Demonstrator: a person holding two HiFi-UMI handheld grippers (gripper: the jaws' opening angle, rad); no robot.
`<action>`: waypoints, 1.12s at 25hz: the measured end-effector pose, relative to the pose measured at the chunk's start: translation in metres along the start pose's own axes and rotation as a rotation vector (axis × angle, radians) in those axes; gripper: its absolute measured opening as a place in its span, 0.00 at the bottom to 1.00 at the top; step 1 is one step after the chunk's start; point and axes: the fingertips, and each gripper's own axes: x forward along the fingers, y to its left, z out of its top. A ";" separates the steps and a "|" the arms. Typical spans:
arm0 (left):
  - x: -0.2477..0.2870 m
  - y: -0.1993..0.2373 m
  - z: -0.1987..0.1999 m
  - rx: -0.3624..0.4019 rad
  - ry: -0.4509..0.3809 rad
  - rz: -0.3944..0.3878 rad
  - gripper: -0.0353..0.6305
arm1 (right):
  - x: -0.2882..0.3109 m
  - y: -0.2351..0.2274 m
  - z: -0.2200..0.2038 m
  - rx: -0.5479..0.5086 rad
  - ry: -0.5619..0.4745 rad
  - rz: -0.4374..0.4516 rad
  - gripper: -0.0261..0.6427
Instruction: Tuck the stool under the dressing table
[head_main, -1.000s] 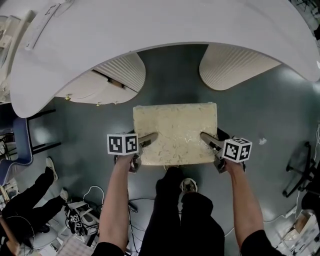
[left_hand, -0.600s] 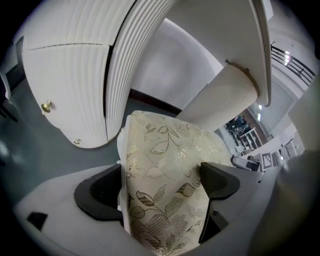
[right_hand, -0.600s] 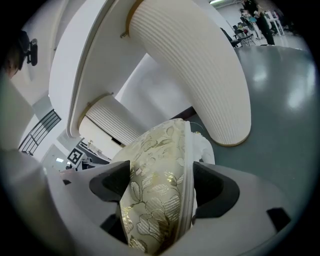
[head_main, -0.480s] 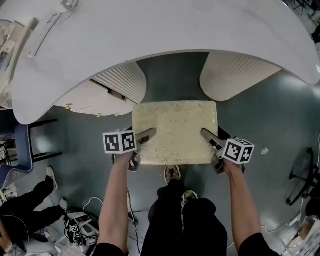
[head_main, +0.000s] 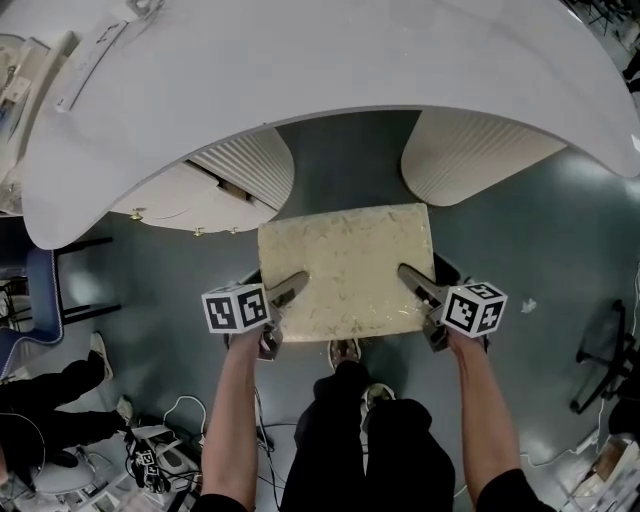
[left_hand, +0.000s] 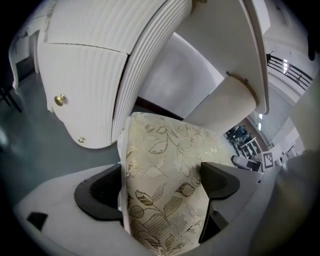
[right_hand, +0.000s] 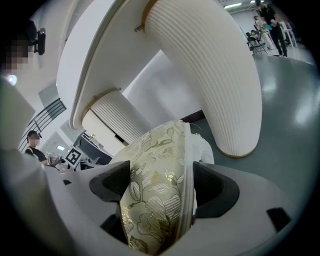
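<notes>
The stool (head_main: 346, 270) has a cream seat with a gold leaf pattern and stands on the grey floor in front of the white dressing table (head_main: 320, 70). Its far edge lies between the table's two ribbed pedestals (head_main: 243, 157) (head_main: 480, 150). My left gripper (head_main: 286, 290) is shut on the seat's left edge, and the cushion (left_hand: 165, 185) fills its jaws. My right gripper (head_main: 412, 283) is shut on the seat's right edge, with the cushion (right_hand: 157, 195) clamped between its fingers. The stool's legs are hidden under the seat.
The person's legs and shoes (head_main: 345, 350) stand just behind the stool. Cables and gear (head_main: 150, 450) lie on the floor at lower left. A seated person's legs (head_main: 40, 385) are at far left, and a black chair base (head_main: 600, 350) at right.
The stool has slid forward toward the table with both grippers still clamped on it. Its far edge now reaches between the pedestals. The person has stepped forward behind it.
</notes>
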 end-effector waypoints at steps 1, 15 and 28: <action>0.002 0.002 0.001 -0.008 -0.017 0.004 0.78 | 0.005 -0.001 0.005 -0.021 0.005 0.012 0.55; 0.048 0.001 0.078 0.108 -0.163 0.026 0.78 | 0.046 -0.046 0.051 0.009 -0.070 0.029 0.56; 0.068 0.017 0.146 0.149 -0.222 0.019 0.78 | 0.091 -0.052 0.102 0.002 -0.102 0.034 0.56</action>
